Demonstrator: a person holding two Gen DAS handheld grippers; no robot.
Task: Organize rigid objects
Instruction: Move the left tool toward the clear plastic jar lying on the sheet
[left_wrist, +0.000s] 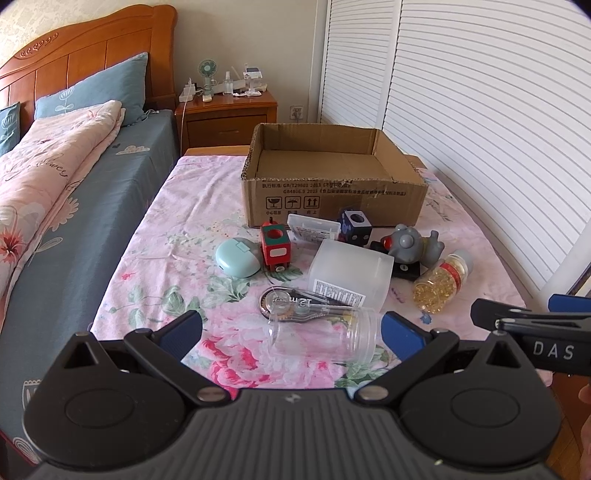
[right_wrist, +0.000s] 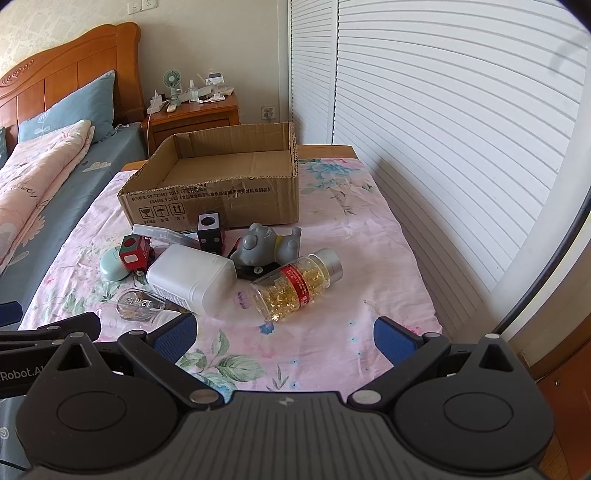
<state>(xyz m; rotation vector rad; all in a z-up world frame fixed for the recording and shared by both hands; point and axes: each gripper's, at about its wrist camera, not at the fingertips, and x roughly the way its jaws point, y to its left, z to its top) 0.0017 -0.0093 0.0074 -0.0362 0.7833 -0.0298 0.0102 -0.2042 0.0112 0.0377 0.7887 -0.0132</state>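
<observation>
The grey toy (right_wrist: 264, 245) hides its black base (right_wrist: 255, 272); nightstand clutter (left_wrist: 229, 86) is too small to identify.

The left gripper (left_wrist: 291, 332) is level and faces forward, its blue-padded fingers (left_wrist: 183, 332) spread wide with nothing clamped between them. The right gripper (right_wrist: 284, 332) sits just beside it — fingers (right_wrist: 393, 338) equally wide apart, holding nothing. Each one's tip shows at the edge of the other's view.

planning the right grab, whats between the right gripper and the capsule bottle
Only bare floral cloth lies between the right gripper and the capsule bottle, in the right wrist view.
</observation>
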